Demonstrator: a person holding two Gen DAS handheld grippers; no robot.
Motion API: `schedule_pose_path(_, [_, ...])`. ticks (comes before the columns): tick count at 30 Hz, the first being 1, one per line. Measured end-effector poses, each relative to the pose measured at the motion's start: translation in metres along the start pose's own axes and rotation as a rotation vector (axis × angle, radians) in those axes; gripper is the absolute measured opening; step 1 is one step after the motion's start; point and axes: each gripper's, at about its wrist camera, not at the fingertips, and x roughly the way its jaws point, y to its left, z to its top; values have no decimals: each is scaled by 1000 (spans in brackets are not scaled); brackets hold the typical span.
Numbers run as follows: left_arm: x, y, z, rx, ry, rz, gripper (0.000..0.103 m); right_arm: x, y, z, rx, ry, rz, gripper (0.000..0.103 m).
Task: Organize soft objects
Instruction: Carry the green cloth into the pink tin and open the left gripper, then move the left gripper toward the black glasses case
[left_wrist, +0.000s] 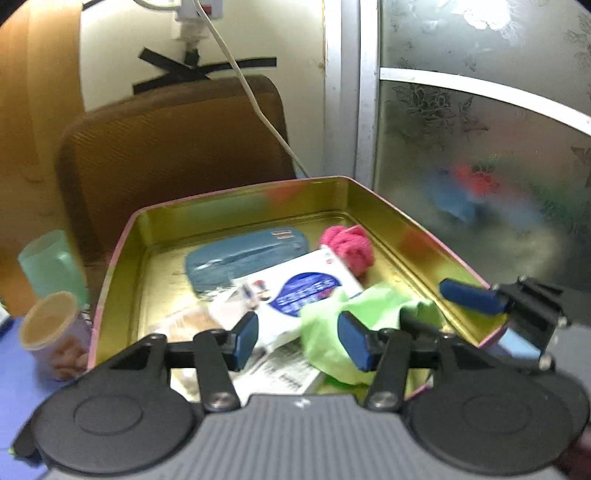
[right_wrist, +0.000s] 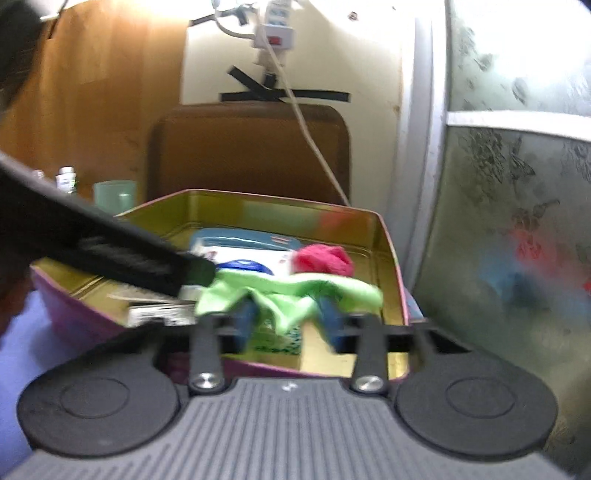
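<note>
A gold tin tray (left_wrist: 369, 195) with a pink outside holds a light green cloth (left_wrist: 332, 325), a pink knitted ball (left_wrist: 349, 247), a blue-grey pouch (left_wrist: 243, 254) and a white and blue packet (left_wrist: 299, 288). My left gripper (left_wrist: 299, 339) is open just above the tray's near side, its right finger against the green cloth. My right gripper (right_wrist: 286, 317) is open, its fingers straddling the green cloth (right_wrist: 291, 291) at the tray's near right. The right gripper's blue finger (left_wrist: 469, 295) shows at the right of the left wrist view. The pink ball (right_wrist: 325, 260) lies behind the cloth.
A green cup (left_wrist: 51, 262) and a small paper cup (left_wrist: 48, 321) stand left of the tray on a purple surface. A brown chair back (left_wrist: 173, 147) is behind the tray, a frosted glass door (left_wrist: 480, 147) to the right. A white cable (left_wrist: 258, 107) hangs from a wall socket.
</note>
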Motion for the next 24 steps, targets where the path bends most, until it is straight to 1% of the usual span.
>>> schedule_pose_path(1, [-5,2,-3,9,-12,13,55,-2,-2,-1,18,4,0,51])
schedule_pose_path(4, [-21,10,-9,12,-29,40,56,-13,-3,-1,57,-15,3,57])
schedule_pose_path(8, [-42,20,-19,13,-38,75,56,-43,9,-5,83,-58,5,57])
schedule_pose_path(13, [-71,34,-43,-19,-36,94,58,-71,30,-14,149,-71,53,57])
schedule_pose_path(15, [-81,41,-56,-28,-32,103,60,-78,38,-22,171,-53,81,57])
schedule_pose_path(17, [-87,48,-68,-37,-21,118,61,-78,45,-29,171,-14,105,57])
schedule_pose_path(20, [-89,61,-85,-46,2,160,62,-73,61,-41,136,56,121,57])
schedule_pose_path(24, [-86,94,-106,-111,60,213,62,-63,82,-45,89,116,147,57])
